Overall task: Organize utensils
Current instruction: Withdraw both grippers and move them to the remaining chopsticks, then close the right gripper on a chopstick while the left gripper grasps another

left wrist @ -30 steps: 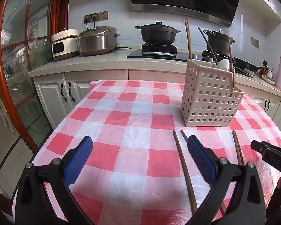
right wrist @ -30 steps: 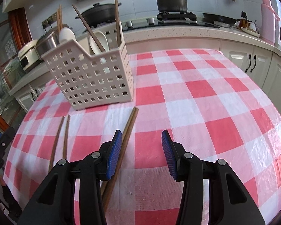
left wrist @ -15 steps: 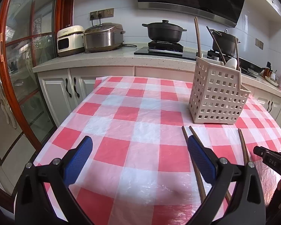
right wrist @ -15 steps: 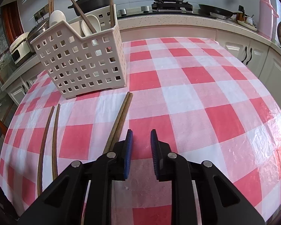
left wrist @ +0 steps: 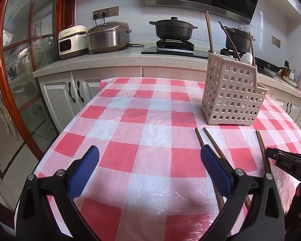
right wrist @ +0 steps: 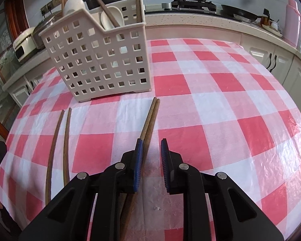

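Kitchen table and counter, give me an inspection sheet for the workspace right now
Surface: red and white checked tablecloth, wrinkled plastic.
Job's things: white slotted basket upright, holding chopsticks and spoons; left chopstick pair and right chopstick pair flat on the cloth before it.
Clutter: nothing seen on the table.
Grippers: left tongs wide open, holding nothing; right tongs narrowly open, right pair running under their left finger.
Cables: cord from the rice cooker.
Surroundings: counter with black pots, pink bottle, white cabinets.

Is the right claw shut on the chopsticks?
No. The right claw is open; a gap shows between its pads, with the chopsticks against the left one.
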Demonstrator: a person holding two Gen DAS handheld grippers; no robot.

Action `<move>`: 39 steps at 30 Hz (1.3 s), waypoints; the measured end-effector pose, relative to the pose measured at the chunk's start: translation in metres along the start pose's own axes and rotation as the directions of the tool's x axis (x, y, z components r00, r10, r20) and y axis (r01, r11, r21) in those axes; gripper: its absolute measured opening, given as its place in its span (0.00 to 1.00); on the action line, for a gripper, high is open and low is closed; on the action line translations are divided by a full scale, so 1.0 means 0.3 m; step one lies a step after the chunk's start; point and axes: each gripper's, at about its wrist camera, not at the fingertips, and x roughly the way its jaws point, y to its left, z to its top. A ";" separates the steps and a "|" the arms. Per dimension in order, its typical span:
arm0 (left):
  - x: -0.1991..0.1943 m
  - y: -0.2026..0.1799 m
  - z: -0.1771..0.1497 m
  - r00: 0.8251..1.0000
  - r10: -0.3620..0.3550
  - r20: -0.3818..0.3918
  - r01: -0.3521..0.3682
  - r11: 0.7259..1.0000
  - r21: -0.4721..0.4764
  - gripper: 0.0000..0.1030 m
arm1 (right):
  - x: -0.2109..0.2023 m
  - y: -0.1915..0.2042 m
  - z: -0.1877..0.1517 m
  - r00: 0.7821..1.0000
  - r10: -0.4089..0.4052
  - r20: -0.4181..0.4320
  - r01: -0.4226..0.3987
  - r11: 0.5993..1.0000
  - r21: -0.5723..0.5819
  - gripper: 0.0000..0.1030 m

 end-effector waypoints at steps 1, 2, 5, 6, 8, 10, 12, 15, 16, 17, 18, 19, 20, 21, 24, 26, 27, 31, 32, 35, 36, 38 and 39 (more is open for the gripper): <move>0.003 -0.001 -0.001 1.000 -0.001 -0.002 0.001 1.000 0.000 0.95 | 0.005 0.002 0.001 1.000 -0.004 -0.007 0.004 1.000 -0.001 0.18; 0.005 -0.003 -0.002 1.000 -0.002 -0.004 0.002 1.000 0.001 0.95 | 0.011 0.004 0.003 1.000 -0.005 -0.015 0.005 1.000 0.001 0.18; 0.008 -0.007 -0.007 1.000 -0.003 -0.008 0.003 1.000 0.007 0.95 | 0.021 0.012 0.012 0.999 -0.031 -0.017 0.031 0.999 -0.008 0.18; 0.009 -0.009 -0.009 1.000 -0.004 -0.010 0.005 1.000 0.010 0.95 | 0.028 0.016 0.018 0.999 -0.041 -0.017 0.041 0.999 -0.012 0.18; 0.012 -0.015 -0.011 1.000 -0.006 -0.015 0.007 1.000 0.016 0.95 | 0.036 0.018 0.025 0.998 -0.055 -0.018 0.054 0.998 -0.019 0.18; 0.017 -0.024 -0.013 1.000 -0.010 -0.024 0.010 1.000 0.025 0.95 | 0.039 0.021 0.028 0.997 -0.069 -0.020 0.068 0.997 -0.033 0.18; 0.022 -0.036 -0.017 0.999 -0.014 -0.036 0.016 0.999 0.041 0.95 | 0.037 0.023 0.024 0.997 -0.075 -0.017 0.074 0.996 -0.058 0.08; 0.037 -0.060 -0.023 0.998 -0.026 -0.065 0.030 0.998 0.060 0.95 | 0.030 0.000 0.017 0.998 -0.053 -0.018 0.052 0.997 -0.060 0.07; 0.048 -0.070 -0.024 0.996 -0.038 -0.084 0.043 0.997 0.062 0.95 | 0.027 -0.010 0.016 0.999 -0.048 -0.018 0.047 0.997 -0.059 0.07; 0.058 -0.080 -0.024 0.994 -0.045 -0.101 0.052 0.997 0.062 0.95 | 0.025 -0.020 0.014 0.999 -0.043 -0.019 0.042 0.998 -0.055 0.07; 0.071 -0.093 -0.022 0.992 -0.050 -0.120 0.057 0.996 0.062 0.95 | 0.022 -0.035 0.014 0.999 -0.033 -0.022 0.032 0.998 -0.049 0.07; 0.082 -0.104 -0.021 0.990 -0.054 -0.132 0.063 0.996 0.062 0.95 | 0.020 -0.041 0.014 0.999 -0.027 -0.023 0.026 0.999 -0.047 0.07; 0.095 -0.116 -0.018 0.987 -0.061 -0.147 0.071 0.996 0.063 0.95 | 0.019 -0.048 0.014 0.999 -0.020 -0.025 0.019 0.999 -0.046 0.07; 0.110 -0.130 -0.016 0.985 -0.067 -0.161 0.078 0.995 0.062 0.92 | 0.017 -0.057 0.013 1.000 -0.012 -0.025 0.011 0.999 -0.043 0.07; 0.148 -0.160 -0.009 0.978 -0.075 -0.194 0.088 0.994 0.061 0.85 | 0.013 -0.066 0.008 1.000 0.005 -0.022 -0.006 0.999 -0.050 0.07; 0.182 -0.181 -0.003 0.973 -0.073 -0.217 0.088 0.994 0.060 0.80 | 0.011 -0.070 0.005 1.000 0.014 -0.019 -0.015 0.998 -0.055 0.07; 0.201 -0.192 0.000 0.970 -0.069 -0.234 0.085 0.995 0.060 0.76 | 0.010 -0.074 0.005 1.000 0.022 -0.019 -0.023 0.998 -0.056 0.07; 0.265 -0.225 0.004 0.954 -0.062 -0.294 0.085 0.994 0.068 0.57 | 0.008 -0.088 0.008 0.999 0.049 -0.024 -0.050 0.997 -0.050 0.07; 0.275 -0.231 0.003 0.951 -0.063 -0.302 0.087 0.994 0.069 0.56 | 0.008 -0.089 0.008 0.998 0.052 -0.024 -0.053 0.997 -0.052 0.07; 0.285 -0.251 0.011 0.952 -0.058 -0.302 0.087 0.993 0.083 0.50 | 0.008 -0.088 0.008 0.998 0.055 -0.025 -0.056 0.996 -0.063 0.07; 0.286 -0.257 0.012 0.950 -0.058 -0.305 0.088 0.992 0.085 0.47 | 0.009 -0.088 0.008 0.998 0.056 -0.025 -0.057 0.996 -0.064 0.07; 0.287 -0.272 0.015 0.947 -0.061 -0.315 0.098 0.990 0.101 0.40 | 0.008 -0.091 0.008 0.998 0.062 -0.026 -0.063 0.996 -0.066 0.07; 0.286 -0.280 0.016 0.945 -0.066 -0.319 0.107 0.988 0.112 0.34 | 0.008 -0.092 0.008 0.998 0.063 -0.026 -0.065 0.996 -0.067 0.07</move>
